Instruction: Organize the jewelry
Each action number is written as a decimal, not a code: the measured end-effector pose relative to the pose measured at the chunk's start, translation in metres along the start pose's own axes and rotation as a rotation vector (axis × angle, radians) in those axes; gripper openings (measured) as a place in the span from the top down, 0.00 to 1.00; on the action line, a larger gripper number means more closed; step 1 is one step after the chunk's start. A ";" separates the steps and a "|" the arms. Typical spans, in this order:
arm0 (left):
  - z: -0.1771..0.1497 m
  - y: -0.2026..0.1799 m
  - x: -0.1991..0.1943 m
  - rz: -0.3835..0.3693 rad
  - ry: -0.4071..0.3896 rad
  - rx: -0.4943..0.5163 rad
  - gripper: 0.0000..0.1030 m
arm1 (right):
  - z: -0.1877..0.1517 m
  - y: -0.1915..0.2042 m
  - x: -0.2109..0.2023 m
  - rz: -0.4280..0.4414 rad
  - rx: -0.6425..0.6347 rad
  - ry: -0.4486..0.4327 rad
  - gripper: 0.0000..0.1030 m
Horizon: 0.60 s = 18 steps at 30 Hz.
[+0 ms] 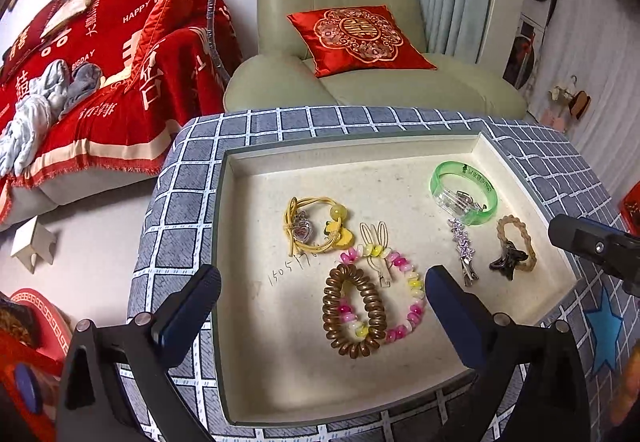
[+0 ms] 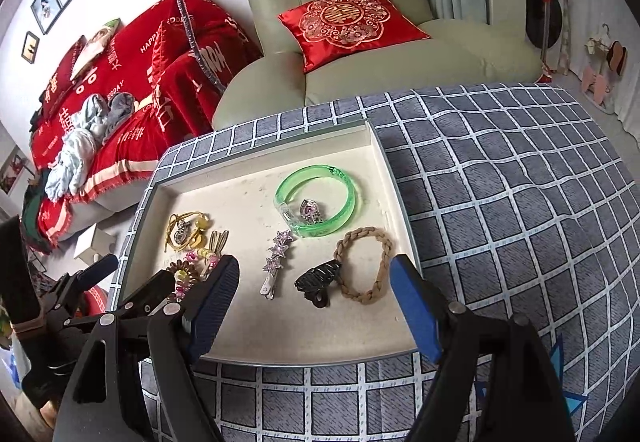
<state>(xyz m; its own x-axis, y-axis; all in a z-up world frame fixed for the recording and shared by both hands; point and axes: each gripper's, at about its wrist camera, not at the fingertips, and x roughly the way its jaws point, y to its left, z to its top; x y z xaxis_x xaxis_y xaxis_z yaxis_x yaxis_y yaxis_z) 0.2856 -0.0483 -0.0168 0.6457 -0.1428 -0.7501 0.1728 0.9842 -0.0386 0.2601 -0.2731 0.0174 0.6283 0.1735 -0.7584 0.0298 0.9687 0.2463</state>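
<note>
A shallow cream tray (image 1: 236, 282) is lying under both grippers. The left gripper (image 1: 322, 306) is hovering with fingers apart around a brown coil tie (image 1: 354, 312) (overlapping a beaded bracelet (image 1: 412, 290)). The right gripper (image 2: 314, 298), also spread, is framing a black claw clip (image 2: 318, 278).

Left gripper (image 1: 322, 306) spread wide, right gripper (image 2: 314, 288) likewise — both seemingly holding nothing
</note>
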 end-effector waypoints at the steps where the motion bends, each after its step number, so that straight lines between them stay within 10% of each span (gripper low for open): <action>1: 0.000 0.000 -0.001 0.005 -0.002 -0.001 0.00 | 0.000 0.000 0.000 -0.003 -0.003 0.001 0.22; 18: -0.018 0.010 -0.022 0.090 -0.007 -0.026 0.00 | -0.018 0.019 -0.004 -0.137 -0.139 -0.021 0.12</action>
<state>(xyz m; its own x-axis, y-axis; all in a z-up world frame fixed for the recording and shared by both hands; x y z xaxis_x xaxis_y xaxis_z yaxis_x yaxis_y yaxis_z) 0.2599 -0.0338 -0.0128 0.6627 -0.0544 -0.7469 0.0943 0.9955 0.0111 0.2440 -0.2526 0.0140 0.6416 0.0355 -0.7662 0.0100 0.9985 0.0547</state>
